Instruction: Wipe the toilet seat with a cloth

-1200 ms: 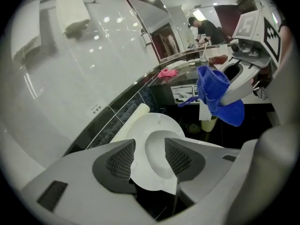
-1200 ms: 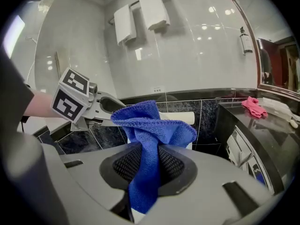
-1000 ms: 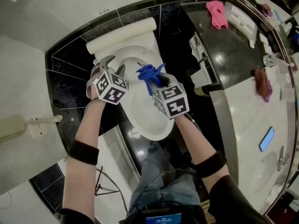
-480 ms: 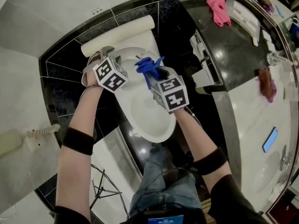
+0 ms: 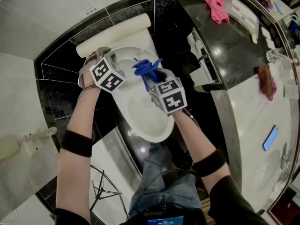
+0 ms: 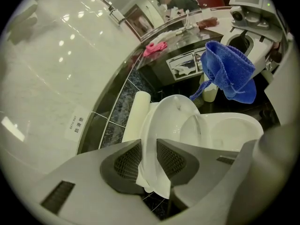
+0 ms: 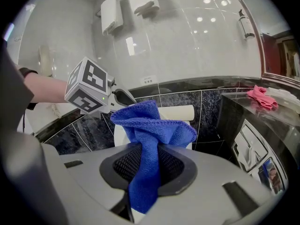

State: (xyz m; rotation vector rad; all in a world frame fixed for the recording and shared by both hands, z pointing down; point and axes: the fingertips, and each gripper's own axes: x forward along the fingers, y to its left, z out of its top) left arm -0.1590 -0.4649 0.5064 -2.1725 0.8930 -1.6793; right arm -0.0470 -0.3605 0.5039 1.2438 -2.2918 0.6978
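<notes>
Right hand-held gripper clamps blue cloth over the toilet bowl.

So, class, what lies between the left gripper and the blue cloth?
The toilet lid, in the left gripper view; the left gripper has just been closing round its edge.

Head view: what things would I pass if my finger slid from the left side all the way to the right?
wall phone → blue cloth → pink cloth → dark red cloth
</notes>
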